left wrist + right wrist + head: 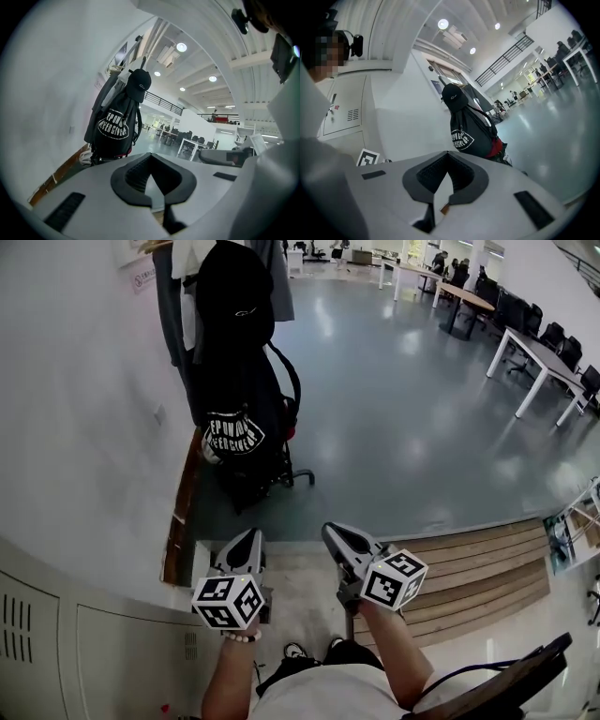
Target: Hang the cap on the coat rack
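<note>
The black cap point(234, 285) hangs at the top of the coat rack point(180, 296), over a black bag with white print point(233, 432). From the left gripper view the cap point(139, 85) sits well ahead and above the jaws, and in the right gripper view the cap point(453, 97) is likewise far off. My left gripper point(250, 536) and right gripper point(329, 530) are held low and close to the person's body, side by side, well short of the rack. Both are shut with nothing in them; the jaw tips meet in the left gripper point(150, 156) and the right gripper point(446, 155).
A white wall point(84, 409) runs along the left, with a grey cabinet point(56, 634) at the lower left. Wooden steps point(487, 568) lie to the right. Desks and office chairs point(534, 343) stand far across the shiny floor. Coats point(173, 306) hang behind the bag.
</note>
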A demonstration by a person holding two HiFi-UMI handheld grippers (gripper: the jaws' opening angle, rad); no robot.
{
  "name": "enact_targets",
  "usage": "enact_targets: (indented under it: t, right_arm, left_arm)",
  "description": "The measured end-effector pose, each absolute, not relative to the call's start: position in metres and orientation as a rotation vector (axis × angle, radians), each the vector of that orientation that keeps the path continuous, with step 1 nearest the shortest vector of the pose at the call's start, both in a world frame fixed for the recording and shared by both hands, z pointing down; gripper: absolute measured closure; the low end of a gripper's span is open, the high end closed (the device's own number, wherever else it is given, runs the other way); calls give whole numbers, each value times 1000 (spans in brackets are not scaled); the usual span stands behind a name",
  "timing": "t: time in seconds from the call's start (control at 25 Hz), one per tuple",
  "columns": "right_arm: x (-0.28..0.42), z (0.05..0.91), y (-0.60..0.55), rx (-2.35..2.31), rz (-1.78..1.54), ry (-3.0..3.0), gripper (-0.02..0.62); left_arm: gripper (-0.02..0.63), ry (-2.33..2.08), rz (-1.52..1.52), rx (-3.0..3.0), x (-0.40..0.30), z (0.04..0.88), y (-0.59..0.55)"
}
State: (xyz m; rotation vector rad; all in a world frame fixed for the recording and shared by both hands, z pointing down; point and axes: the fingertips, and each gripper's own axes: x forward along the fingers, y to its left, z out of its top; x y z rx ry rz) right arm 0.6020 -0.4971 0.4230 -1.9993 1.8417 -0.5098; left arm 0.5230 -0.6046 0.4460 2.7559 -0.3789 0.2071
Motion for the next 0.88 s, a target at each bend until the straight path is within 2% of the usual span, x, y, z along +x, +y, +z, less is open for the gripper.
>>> enact_targets:
  t: [0.28,0.88]
  right_arm:
    - [598,394,-491,-2015,-418,1880,592]
    - [583,399,-498,-1937,-467,1962,593]
  left_arm:
    - [603,-369,153,2799,518,420,-580]
    - [603,-425,140,2752,500,420,-576]
